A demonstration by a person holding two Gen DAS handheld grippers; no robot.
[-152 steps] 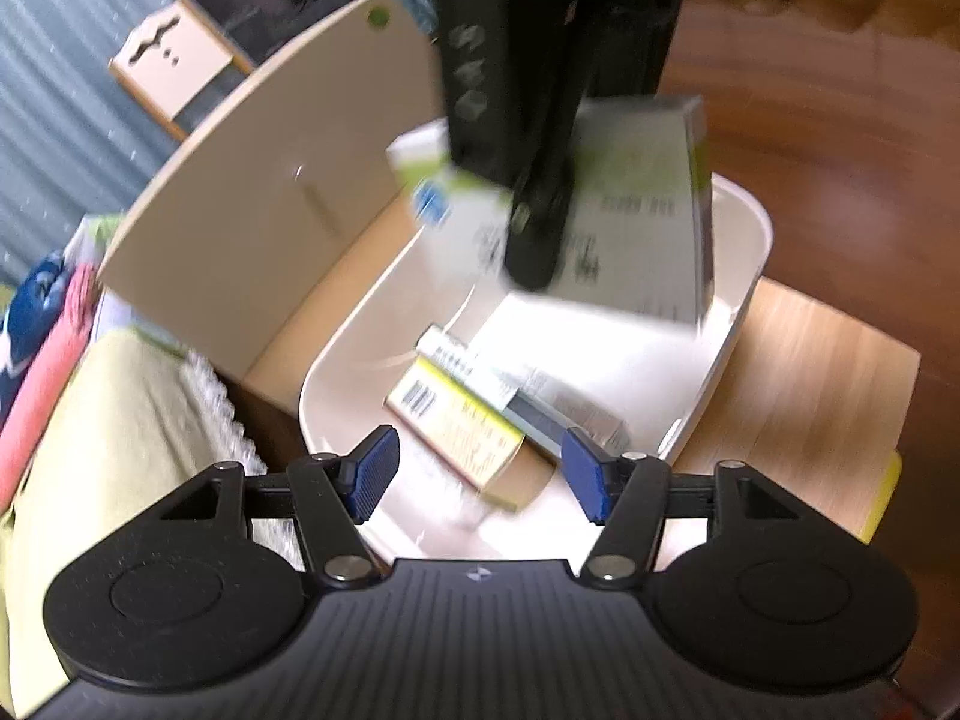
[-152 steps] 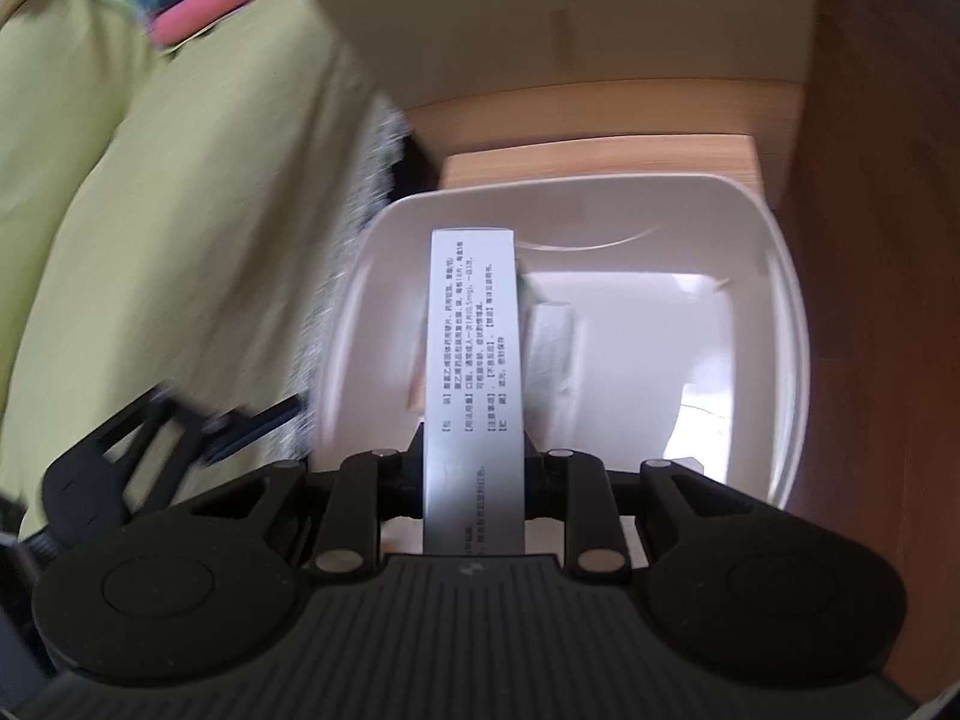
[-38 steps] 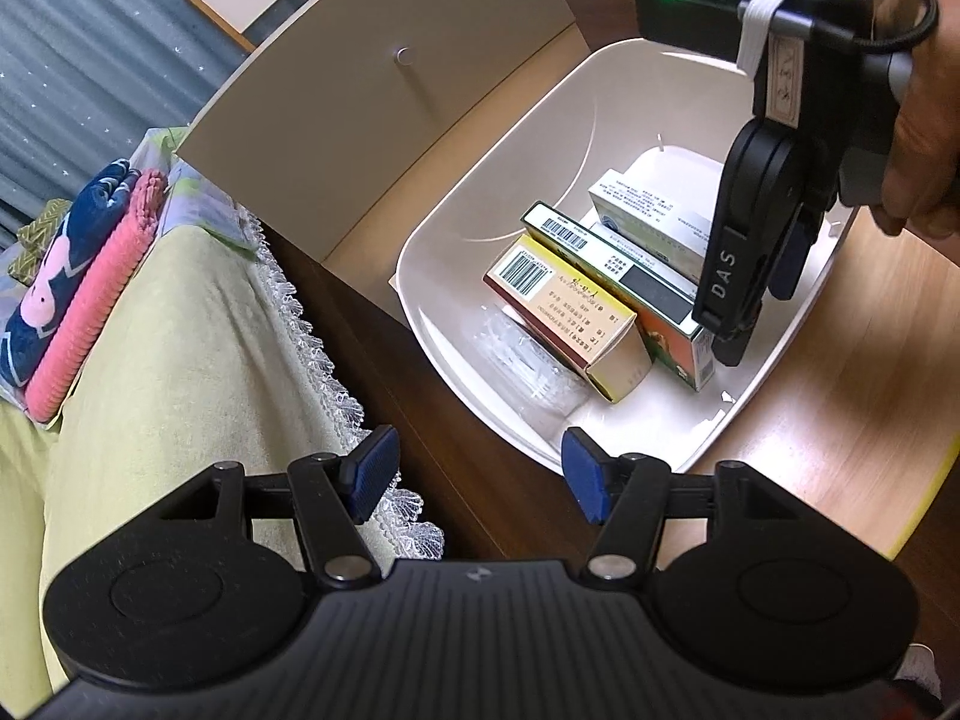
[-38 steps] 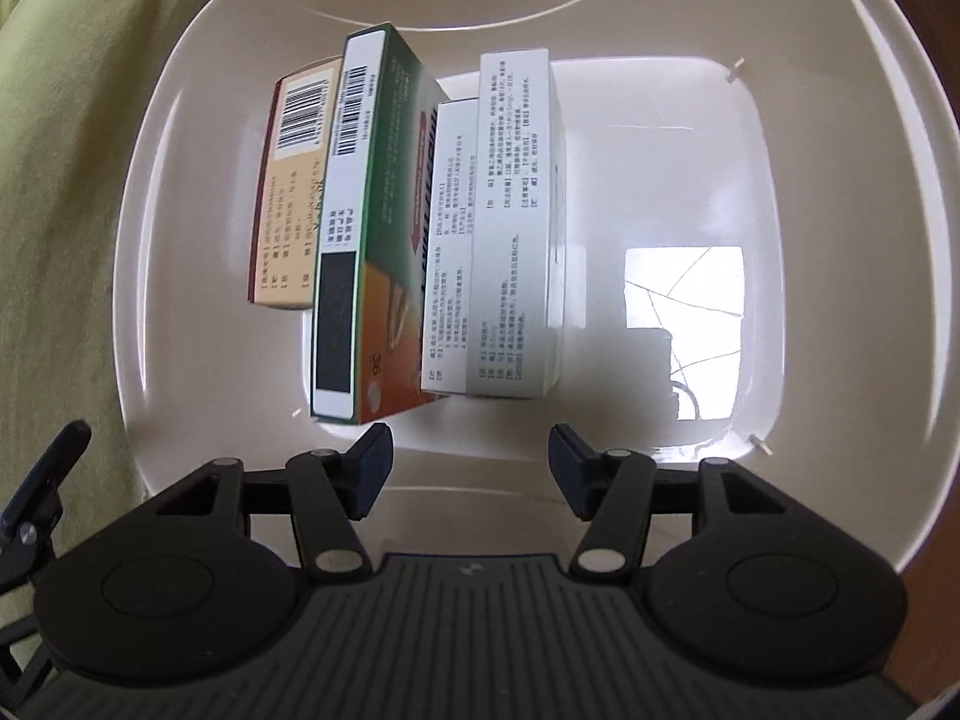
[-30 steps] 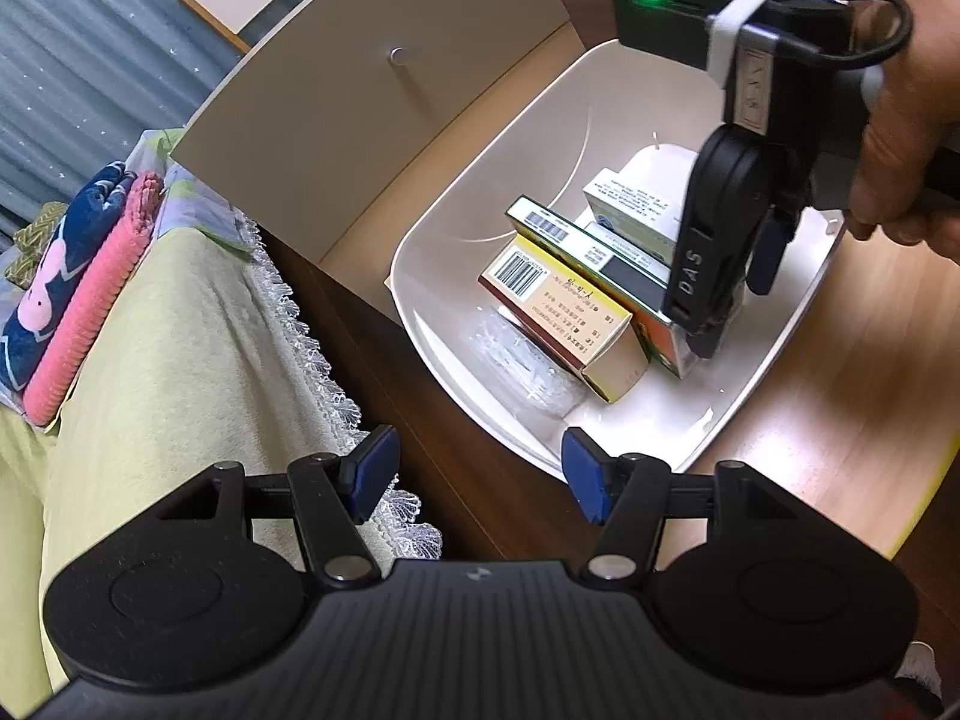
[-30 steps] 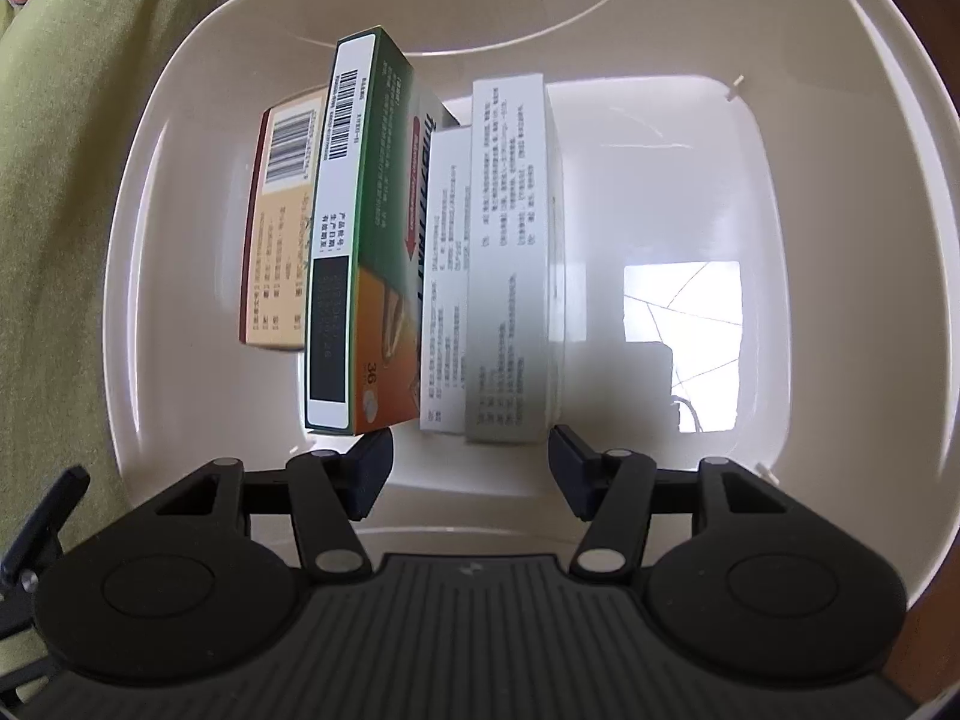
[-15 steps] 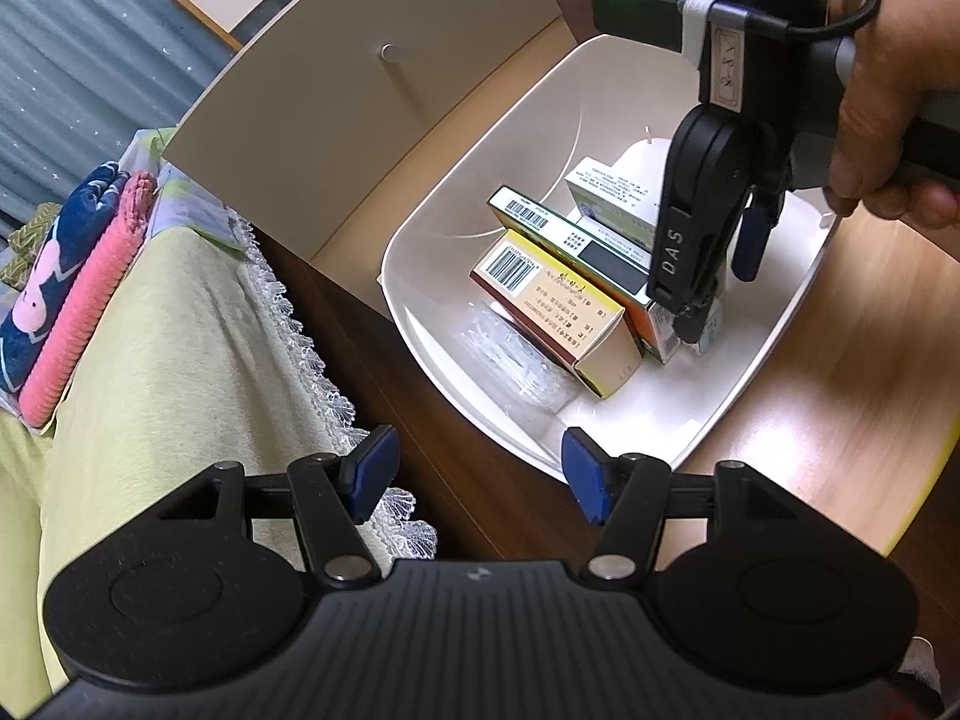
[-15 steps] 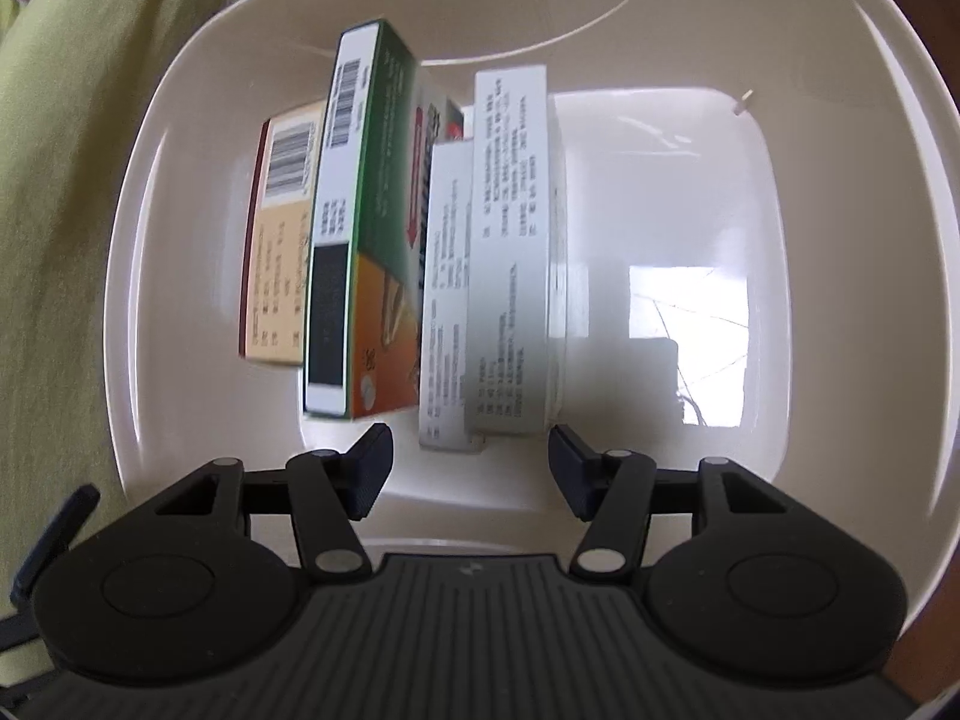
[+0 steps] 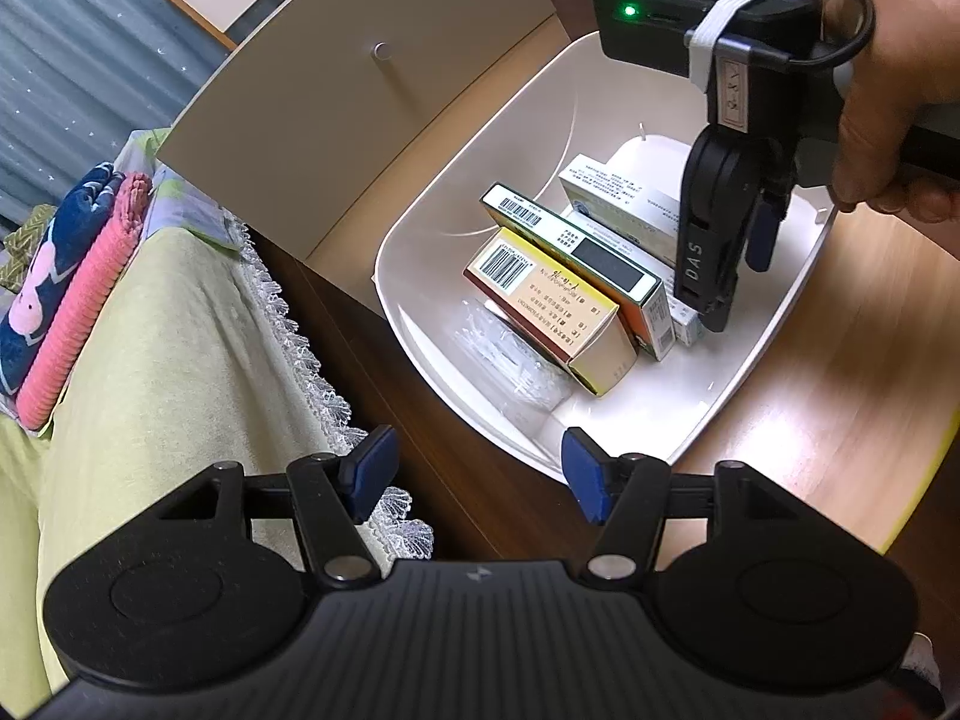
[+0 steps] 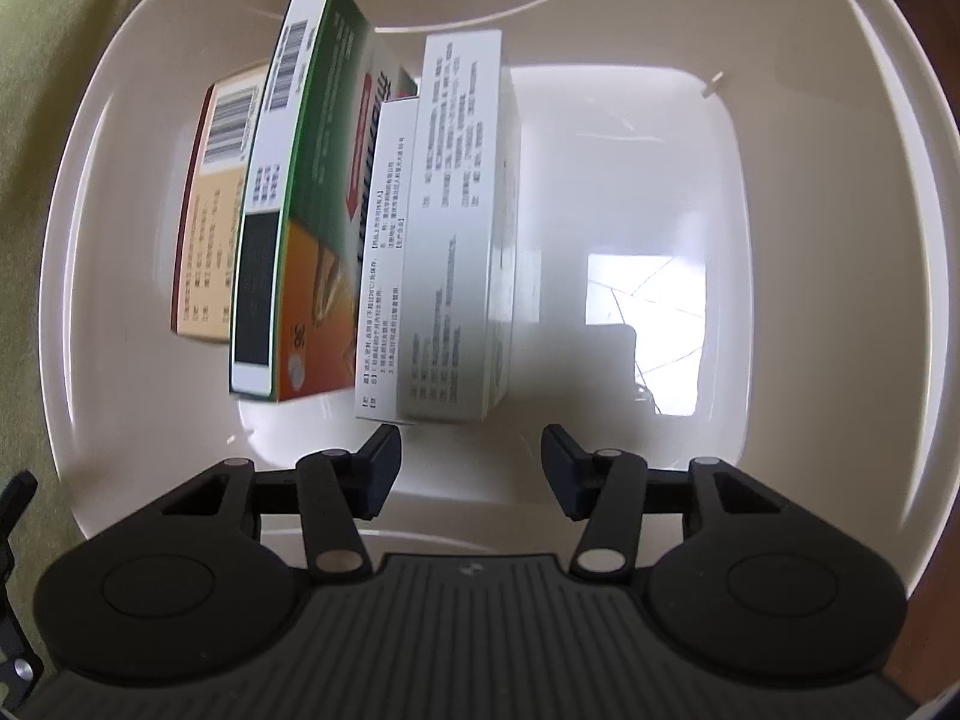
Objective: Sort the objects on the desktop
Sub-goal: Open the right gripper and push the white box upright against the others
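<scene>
Plainly, four medicine boxes — a tan box [image 9: 549,309], a green box [image 10: 300,198] and two white boxes [image 10: 456,228] — are seen packed on edge, side against side, toward one side of the white tub [image 9: 774,324], with the right gripper [image 10: 471,471] spread and empty just beside the white pair's near ends. The row could be toppled if those ends were clipped by a finger (the other side is unsupported). The left gripper [image 9: 474,471], likewise spread and empty, is held outside the rim.
</scene>
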